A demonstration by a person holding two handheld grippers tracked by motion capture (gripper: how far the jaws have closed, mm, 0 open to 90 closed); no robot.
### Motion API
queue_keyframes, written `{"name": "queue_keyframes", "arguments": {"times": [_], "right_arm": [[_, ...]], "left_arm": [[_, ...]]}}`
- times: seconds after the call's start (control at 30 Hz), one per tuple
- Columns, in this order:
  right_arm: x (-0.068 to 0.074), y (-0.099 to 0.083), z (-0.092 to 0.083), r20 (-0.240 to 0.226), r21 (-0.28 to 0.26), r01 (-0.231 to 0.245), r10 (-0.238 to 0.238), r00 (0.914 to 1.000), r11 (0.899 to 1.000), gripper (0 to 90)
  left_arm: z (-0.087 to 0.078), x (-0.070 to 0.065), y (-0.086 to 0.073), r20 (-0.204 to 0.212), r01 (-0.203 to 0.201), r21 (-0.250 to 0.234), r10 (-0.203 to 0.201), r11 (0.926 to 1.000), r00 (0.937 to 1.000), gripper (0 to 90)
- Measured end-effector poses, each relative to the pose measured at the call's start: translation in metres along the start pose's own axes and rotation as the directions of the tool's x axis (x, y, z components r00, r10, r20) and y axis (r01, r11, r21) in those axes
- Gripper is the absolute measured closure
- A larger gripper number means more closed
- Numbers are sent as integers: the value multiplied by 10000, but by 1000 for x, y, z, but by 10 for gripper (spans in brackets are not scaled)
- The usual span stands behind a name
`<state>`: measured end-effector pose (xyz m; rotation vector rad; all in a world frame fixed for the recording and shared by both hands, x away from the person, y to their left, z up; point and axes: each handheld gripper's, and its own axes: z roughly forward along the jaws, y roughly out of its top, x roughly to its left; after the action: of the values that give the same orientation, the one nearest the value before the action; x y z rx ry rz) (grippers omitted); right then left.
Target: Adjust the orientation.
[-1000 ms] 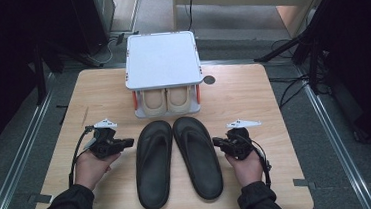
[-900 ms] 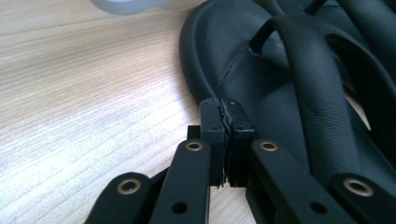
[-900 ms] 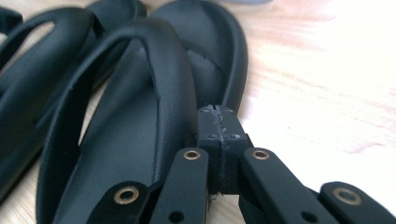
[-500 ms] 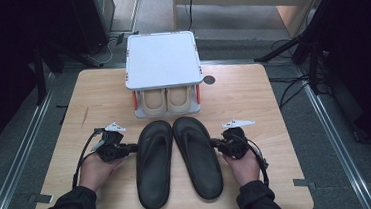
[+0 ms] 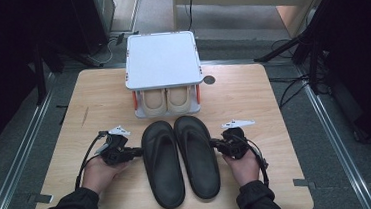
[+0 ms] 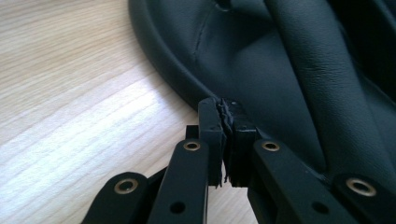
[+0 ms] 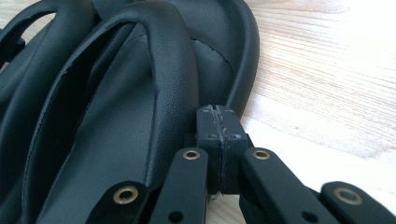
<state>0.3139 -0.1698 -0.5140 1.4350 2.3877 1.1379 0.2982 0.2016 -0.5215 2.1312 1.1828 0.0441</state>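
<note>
Currently I read both grippers as closed with nothing clamped: the left gripper [image 5: 138, 151] sits with its jaws pressed together against the outer rim of the left black sandal [image 5: 162, 164], and the right gripper [image 5: 213, 143] has its jaws together at the outer rim of the right black sandal [image 5: 197, 156]. Both sandals lie side by side, touching, on the wooden table [image 5: 253, 99] just in front of the white shoe rack [image 5: 162, 61], whose lower shelf already holds a beige pair [image 5: 166, 100]. My judgement: the pair is aligned, but neither sandal is gripped or lifted, so any move toward the rack is not yet done.
</note>
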Motion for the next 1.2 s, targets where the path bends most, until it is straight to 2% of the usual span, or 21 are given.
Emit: {"name": "queue_keyframes", "arguments": {"times": [0.07,0.17,0.3,0.37,0.4,0.43,0.47,0.5,0.7,0.9,0.93,1.0,1.2], "right_arm": [[-1,0,0,-50,18,-69,69,10000,10000,900],[-2,0,0,-101,2,-109,109,9999,9999,900],[-1,1,-1,19,-81,-53,54,10000,10000,866],[-1,1,-3,54,-301,0,1,10000,9995,857],[0,3,-7,2,-628,-40,40,10000,9980,832],[1,4,-10,29,-820,-11,13,10000,9966,816],[1,4,-10,29,-820,-11,13,10000,9966,816],[3,4,-14,-15,-1150,26,-28,10000,9934,783],[13,6,-22,-84,-1691,13,-28,10000,9856,721],[25,6,-24,-260,-1804,199,-250,9993,9834,649],[29,5,-25,-414,-1830,176,-256,9988,9829,628],[34,5,-24,-474,-1801,63,-151,9988,9836,614],[46,2,-21,-589,-1760,137,-244,9980,9843,591]], "left_arm": [[1,-2,-1,168,-20,4,20,10000,9999,866],[1,-3,0,151,-21,23,20,10000,9999,859],[0,-2,0,237,48,-122,-46,9999,9997,792],[-1,-2,1,41,-27,-238,28,9997,10000,789],[-4,0,2,-9,-29,-434,29,9991,10000,768],[-4,0,2,-9,-29,-434,29,9991,10000,753],[-5,1,3,-34,16,-502,-17,9987,10000,753],[-6,2,3,-52,26,-543,-29,9985,10000,719],[-11,-1,4,9,-54,-756,55,9971,10000,616],[-15,-2,4,26,-21,-881,24,9961,10000,554],[-17,-2,4,108,-4,-985,15,9951,9999,539],[-18,-3,4,107,-5,-1031,16,9947,9999,538],[-20,-5,4,88,-166,-994,176,9949,9998,502]]}}
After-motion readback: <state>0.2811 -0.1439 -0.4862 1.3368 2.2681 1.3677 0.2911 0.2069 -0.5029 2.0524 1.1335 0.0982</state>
